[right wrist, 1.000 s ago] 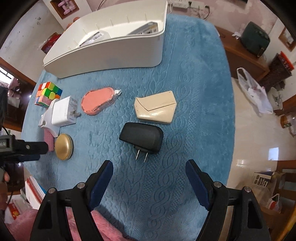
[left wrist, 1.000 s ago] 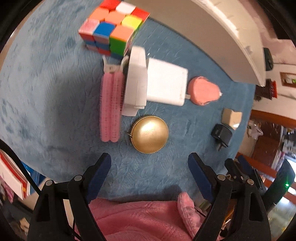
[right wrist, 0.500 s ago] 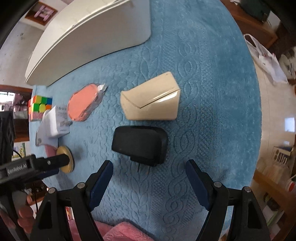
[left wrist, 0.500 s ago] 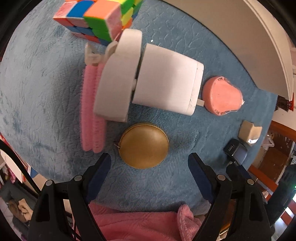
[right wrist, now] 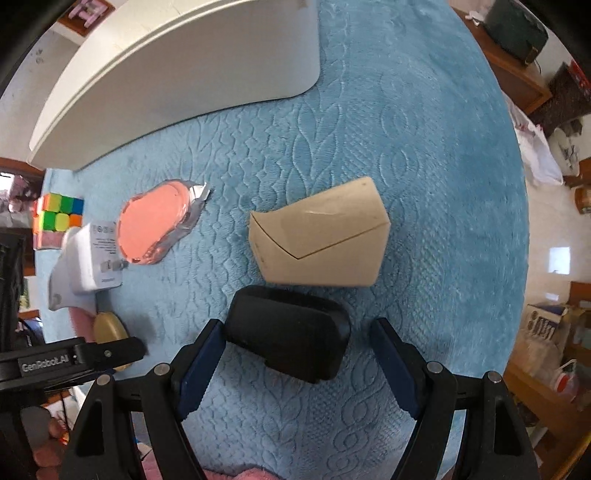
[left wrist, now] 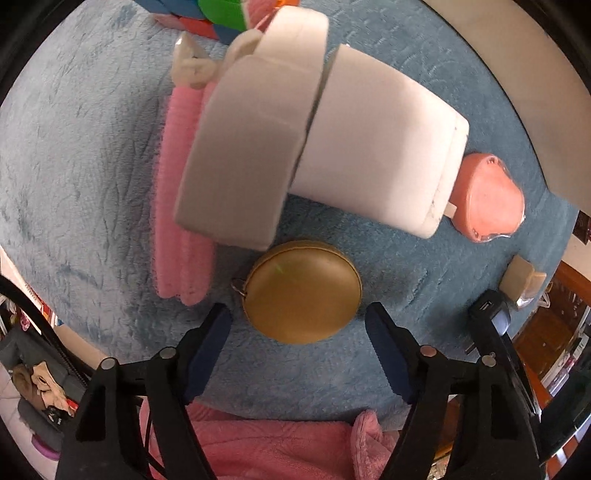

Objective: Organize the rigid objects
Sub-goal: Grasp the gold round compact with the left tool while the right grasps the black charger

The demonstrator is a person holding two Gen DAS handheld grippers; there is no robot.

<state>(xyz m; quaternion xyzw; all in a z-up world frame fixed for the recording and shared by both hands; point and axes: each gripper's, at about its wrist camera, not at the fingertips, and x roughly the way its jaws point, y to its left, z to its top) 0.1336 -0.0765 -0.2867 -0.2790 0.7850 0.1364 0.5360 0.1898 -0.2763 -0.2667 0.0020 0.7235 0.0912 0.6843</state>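
Note:
My left gripper (left wrist: 298, 317) is open, its fingertips on either side of a round gold case (left wrist: 303, 291) on the blue cloth. Behind the case lie two white chargers (left wrist: 373, 162), a pink hair roller (left wrist: 181, 206) and a colour cube (left wrist: 218, 14). My right gripper (right wrist: 297, 332) is open, straddling a black plug adapter (right wrist: 288, 343). A beige box (right wrist: 317, 236) lies just beyond it. The pink oval case (right wrist: 151, 225) lies left of the box.
A large white bin (right wrist: 177, 70) stands at the back of the table, with its wall also in the left wrist view (left wrist: 517, 74). The table's right edge (right wrist: 517, 258) drops to the floor. Pink fabric (left wrist: 266, 446) lies at the near edge.
Both grippers moved forward and down. The gold case now sits between the left fingertips and the black adapter between the right fingertips. Both stayed open.

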